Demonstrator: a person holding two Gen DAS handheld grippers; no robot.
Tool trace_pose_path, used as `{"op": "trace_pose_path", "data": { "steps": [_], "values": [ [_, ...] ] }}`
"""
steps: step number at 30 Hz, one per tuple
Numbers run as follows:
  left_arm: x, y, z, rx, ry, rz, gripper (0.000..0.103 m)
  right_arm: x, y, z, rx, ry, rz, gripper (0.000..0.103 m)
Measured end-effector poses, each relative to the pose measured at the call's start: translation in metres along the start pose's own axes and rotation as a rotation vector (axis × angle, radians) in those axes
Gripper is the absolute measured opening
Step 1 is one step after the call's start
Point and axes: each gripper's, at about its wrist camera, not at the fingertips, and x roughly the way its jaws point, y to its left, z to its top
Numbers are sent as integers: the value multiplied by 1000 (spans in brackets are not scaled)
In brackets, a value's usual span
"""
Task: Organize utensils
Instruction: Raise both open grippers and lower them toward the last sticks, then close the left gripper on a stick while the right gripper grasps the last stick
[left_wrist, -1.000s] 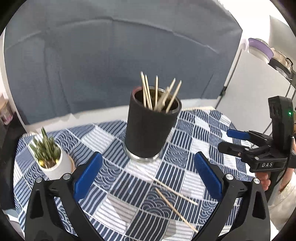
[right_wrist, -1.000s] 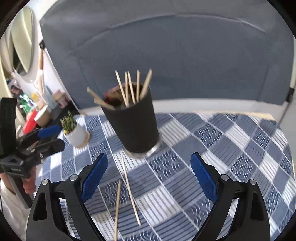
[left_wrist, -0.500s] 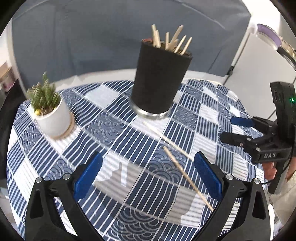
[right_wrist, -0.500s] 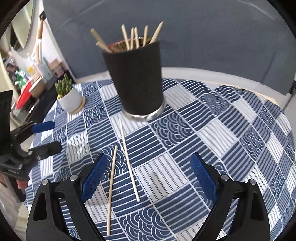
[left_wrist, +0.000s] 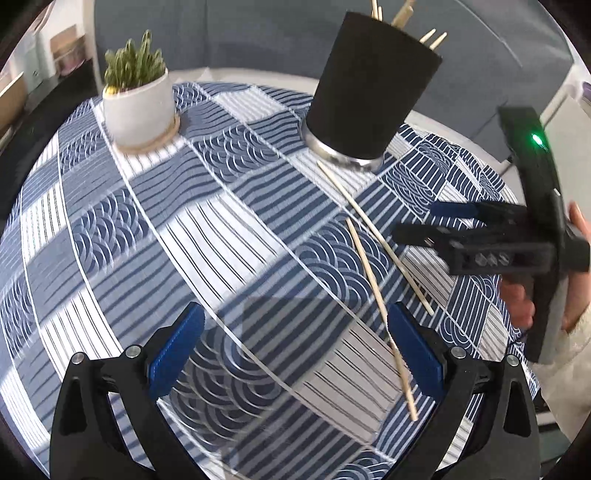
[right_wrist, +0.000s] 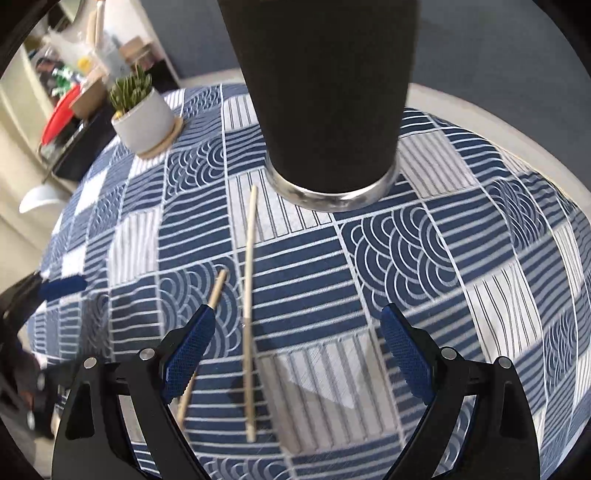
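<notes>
Two loose wooden chopsticks lie on the blue-and-white patterned tablecloth, in front of a black utensil cup with a metal base. Several sticks stand in the cup. My left gripper hangs open low over the cloth, and the nearer chopstick runs just inside its right finger. My right gripper is open too, with the longer chopstick between its fingers and the shorter one partly under its left finger. The left wrist view shows the right gripper from the side, beside the sticks.
A small succulent in a white pot stands on a saucer at the table's far left. A grey sofa back rises behind the round table. Shelves with clutter are off to the left. A hand holds the right gripper.
Both grippers have dropped towards the table and moved in closer. The cup and the two loose chopsticks now look much larger and nearer the fingers. Both pairs of jaws stayed open.
</notes>
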Motion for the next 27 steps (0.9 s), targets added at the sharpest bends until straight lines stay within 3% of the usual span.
{"op": "trace_pose_path", "data": {
  "steps": [9,14,19,24,25,27],
  "values": [
    [14,-34,-23,-78,5,49,97,20,2,16,-69,25,57,87],
    [27,-49,-22,-75,14,93,97,30,17,20,-161,51,-28,88],
    [37,-55,-13,-54,52,217,97,34,24,23,-187,73,-67,80],
    [39,-51,-10,-69,74,306,91,25,11,22,-206,62,-55,39],
    [38,-49,-8,-77,74,310,87,23,8,21,-205,62,-55,32],
    [36,-44,-3,-93,73,317,76,21,3,18,-211,68,-52,7]
  ]
}}
